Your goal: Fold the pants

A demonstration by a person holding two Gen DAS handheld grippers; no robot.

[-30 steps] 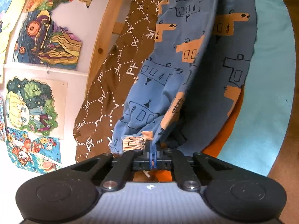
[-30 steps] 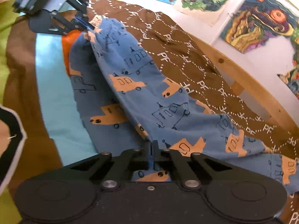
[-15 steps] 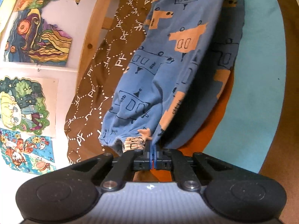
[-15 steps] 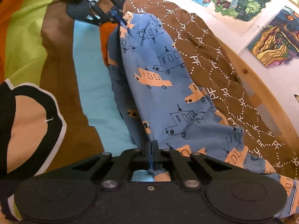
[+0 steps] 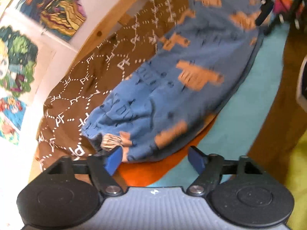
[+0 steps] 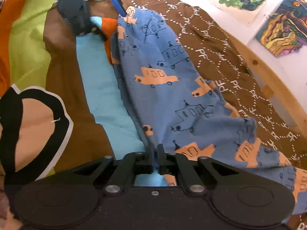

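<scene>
**Across the bed: pants laid out, both grippers letting go**

On the striped bedspread point(image 6: 99, 88) the blue pants point(image 6: 172, 88) with orange car prints lay stretched between my two grippers, one leg folded over the other. Their far edge overlapped a brown blanket point(image 6: 220, 57) printed with white dotted hexagons, which ran along the wooden bed rail point(image 6: 268, 72). Colourful posters point(image 6: 284, 25) hung on the white wall behind it.

My left gripper point(image 5: 155, 159) had its jaws spread wide and opening. The cuff end of the pants point(image 5: 115, 140) sat just ahead of the left blue pad point(image 5: 113, 159), touching or nearly so; blur kept me from saying which. The right pad stood clear over the teal stripe point(image 5: 239, 118). No cloth was pinched between them.

My right gripper point(image 6: 156, 159) sat at the other end of the pants, its jaws only slightly parted and opening. A fold of blue fabric ran down into the narrow gap between the fingers. I could not tell whether the pads pressed on it at that moment.

From the right wrist view, the left gripper showed at the top of the frame, one blue fingertip point(image 6: 119, 6) at the cuff.
</scene>
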